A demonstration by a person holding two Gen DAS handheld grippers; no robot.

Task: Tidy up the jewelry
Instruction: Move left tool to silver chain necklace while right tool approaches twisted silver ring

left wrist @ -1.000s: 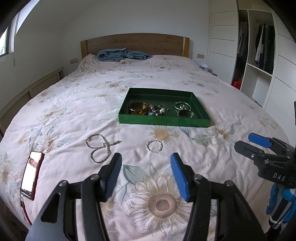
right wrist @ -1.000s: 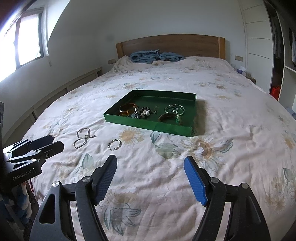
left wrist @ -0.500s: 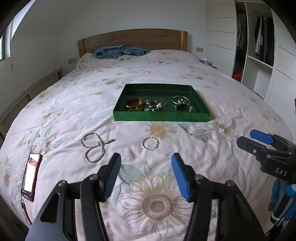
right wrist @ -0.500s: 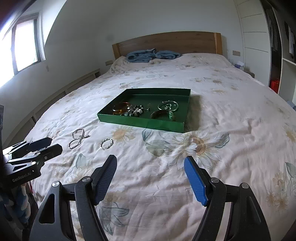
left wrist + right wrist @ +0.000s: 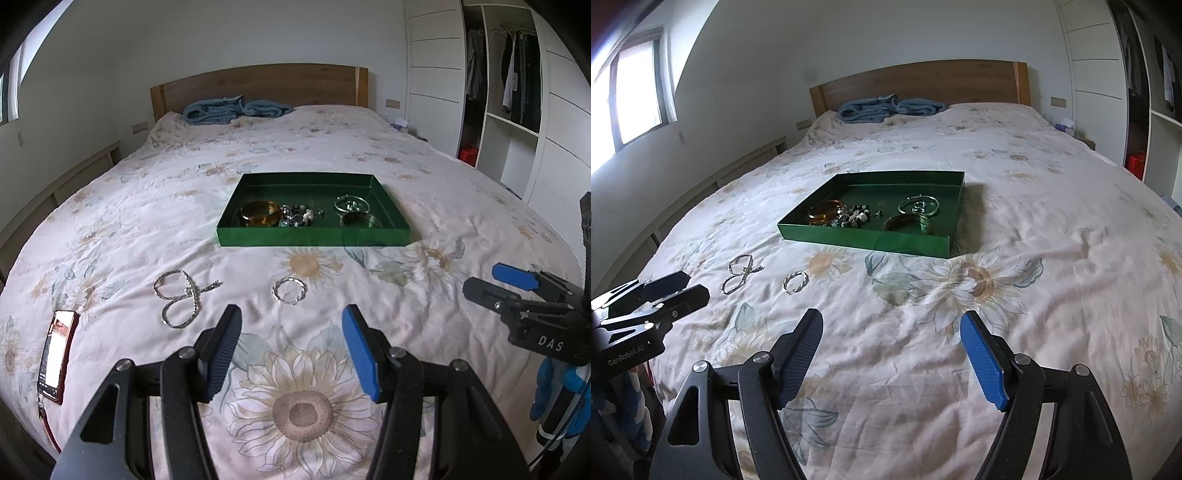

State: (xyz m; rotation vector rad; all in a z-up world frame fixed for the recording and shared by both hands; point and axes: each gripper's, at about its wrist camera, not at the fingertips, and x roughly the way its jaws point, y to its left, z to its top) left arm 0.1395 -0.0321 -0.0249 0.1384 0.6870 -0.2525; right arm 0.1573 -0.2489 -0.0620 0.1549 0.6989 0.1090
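Green tray (image 5: 314, 236): mid-bed, bangles and beads inside, bare quilt all round.
Chain (image 5: 179, 297): loose on quilt, near side of tray.
Ring (image 5: 289, 290): right of chain, apart.
Phone (image 5: 57, 356): near bed's left edge.
Left tool (image 5: 291, 350): released, empty.
Right tool (image 5: 890, 356): released, empty.

One green tray (image 5: 314, 236), two silver chains (image 5: 181, 295) on bedspread, one phone (image 5: 57, 354).
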